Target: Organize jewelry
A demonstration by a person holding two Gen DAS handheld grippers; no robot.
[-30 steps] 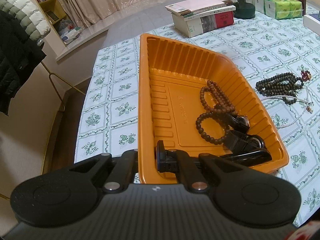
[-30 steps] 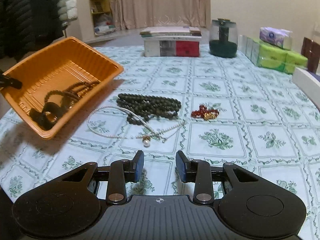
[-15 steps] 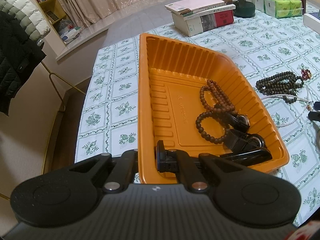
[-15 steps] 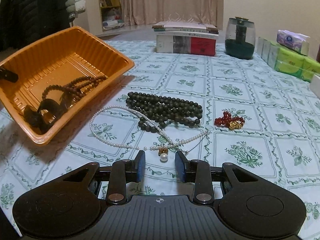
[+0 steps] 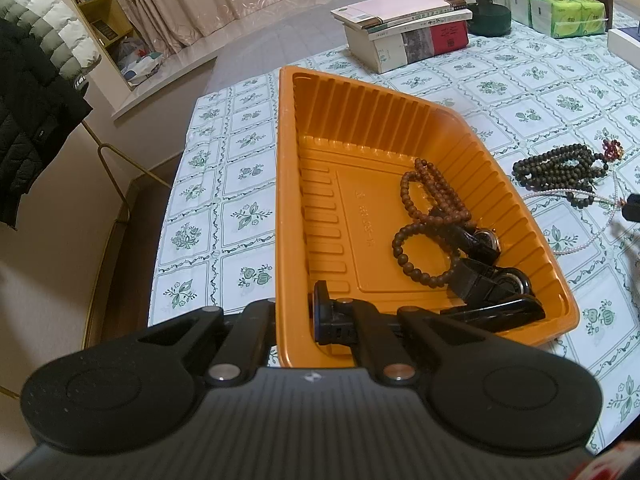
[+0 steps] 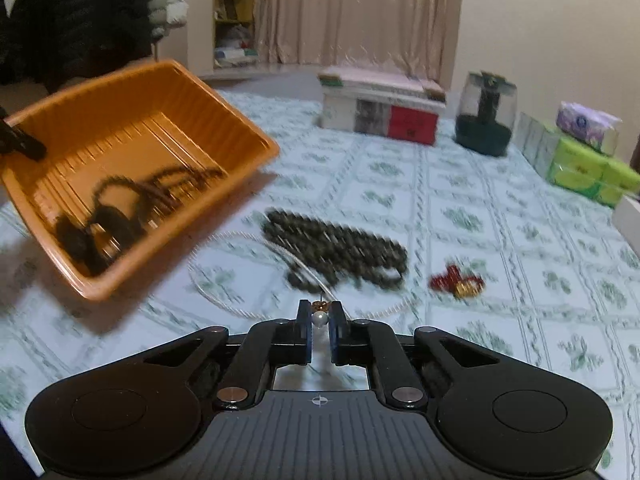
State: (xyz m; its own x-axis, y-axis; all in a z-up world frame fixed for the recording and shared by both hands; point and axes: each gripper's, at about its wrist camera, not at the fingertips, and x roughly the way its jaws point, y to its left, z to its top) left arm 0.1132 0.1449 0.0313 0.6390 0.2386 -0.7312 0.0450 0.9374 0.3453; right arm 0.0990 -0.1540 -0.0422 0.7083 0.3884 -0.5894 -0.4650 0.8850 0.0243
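Since a second ago the right gripper [image 6: 320,320] has moved in over the pearl necklace [image 6: 224,300] and its jaws, then well apart over bare cloth, are closing around the round white pearl pendant [image 6: 319,319], which sits between the blue-edged pads with its small gold cap just above; whether the pads press on it yet cannot be told. The right view is now motion-blurred, earlier it was sharp. The left gripper [image 5: 294,316] has not changed: fingers clamped tight on the near wall of the orange tray [image 5: 360,120], one finger outside, one inside, tray tilted up off the table [image 5: 248,160]. The tray is thin glossy plastic with ribbed walls and an embossed flat floor. Inside lie a brown wooden bead strand [image 5: 432,196], a loop of darker round beads [image 5: 420,252] and black strapped watches [image 5: 492,280] piled in the low corner. On the floral checked tablecloth, near the tray, rest a bunched strand of dark matte beads [image 6: 340,248], touching the thin pearl necklace, and a small red bead bracelet [image 6: 456,280] with a gold charm, just to its right.
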